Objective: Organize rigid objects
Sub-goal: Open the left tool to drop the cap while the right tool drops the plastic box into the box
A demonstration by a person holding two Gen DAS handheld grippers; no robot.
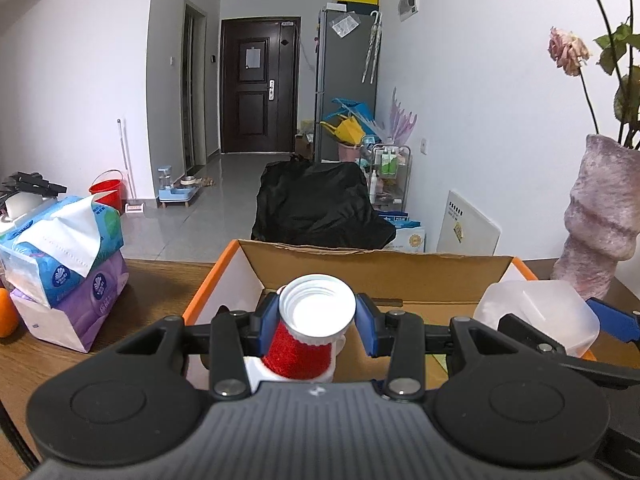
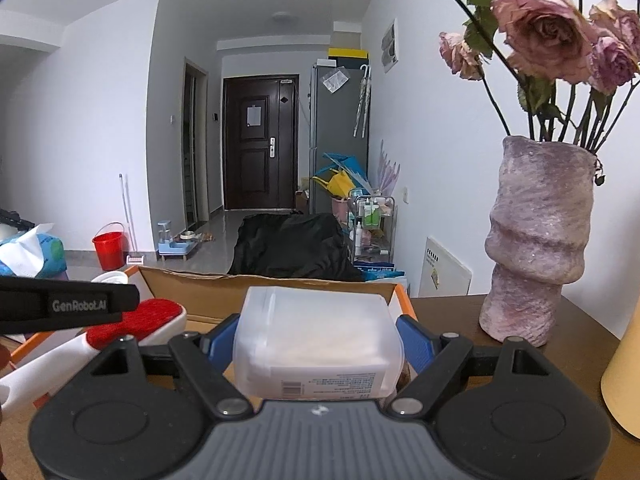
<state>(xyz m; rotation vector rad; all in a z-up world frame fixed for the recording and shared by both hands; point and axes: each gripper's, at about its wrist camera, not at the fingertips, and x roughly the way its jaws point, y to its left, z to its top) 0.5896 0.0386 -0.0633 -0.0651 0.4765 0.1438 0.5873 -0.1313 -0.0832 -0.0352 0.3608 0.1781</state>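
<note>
My left gripper [image 1: 316, 312] is shut on a lint brush [image 1: 298, 354] with a red pad and a white body, its ringed white end pointing forward over the open cardboard box [image 1: 380, 272]. In the right wrist view the same brush [image 2: 132, 318] lies slanted over the box's left edge [image 2: 240, 292], under the left gripper's black arm [image 2: 68, 304]. My right gripper [image 2: 318, 336] is shut on a translucent white plastic container [image 2: 320, 320] with a barcode label, held over the box's right side. That container [image 1: 532, 312] also shows at the right of the left wrist view.
The box has orange outer walls and stands on a wooden table [image 1: 160, 280]. Stacked tissue packs [image 1: 68, 256] and an orange [image 1: 6, 312] sit to its left. A purple vase [image 2: 536, 240] of dried roses and a pale yellow object [image 2: 624, 372] stand to its right.
</note>
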